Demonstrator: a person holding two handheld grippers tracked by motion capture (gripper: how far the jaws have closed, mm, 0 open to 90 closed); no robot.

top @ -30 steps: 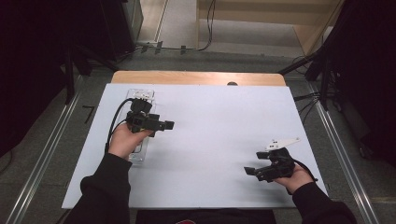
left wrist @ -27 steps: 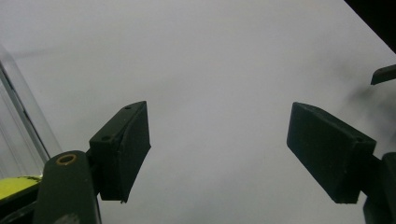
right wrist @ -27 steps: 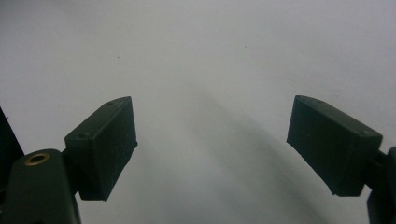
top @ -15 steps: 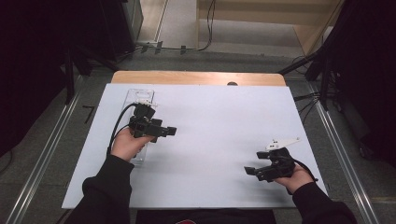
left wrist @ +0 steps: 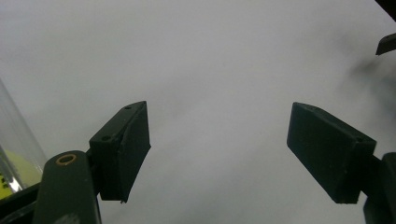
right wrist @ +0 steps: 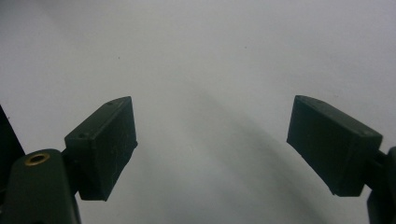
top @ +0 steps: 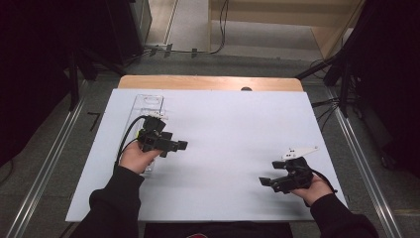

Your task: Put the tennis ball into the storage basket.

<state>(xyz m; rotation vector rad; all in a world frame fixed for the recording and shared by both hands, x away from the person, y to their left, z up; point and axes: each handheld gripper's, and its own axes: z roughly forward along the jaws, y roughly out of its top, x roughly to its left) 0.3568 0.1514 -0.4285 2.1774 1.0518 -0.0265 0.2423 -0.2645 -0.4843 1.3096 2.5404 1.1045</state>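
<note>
Left claw (top: 179, 145): held low over the white board (top: 228, 129), tips pointing toward the board's middle; jaws apart, nothing between them, bare board in the gap in the left gripper view (left wrist: 217, 140).
Right claw (top: 265, 182): near the board's front right corner, tips pointing toward the left claw; jaws spread wide, gripping nothing, plain white surface between them in the right gripper view (right wrist: 212, 144).
Clear plastic case (top: 148, 106): flat on the board, just behind and under the left hand (top: 136, 156), running away toward the far edge; a sliver of clear plastic with a yellow patch (left wrist: 14, 154) just beside the left claw's own left jaw.
Gap between claws: well apart, open board between.
Board edge: wooden tabletop strip (top: 208, 82) beyond the far side.
</note>
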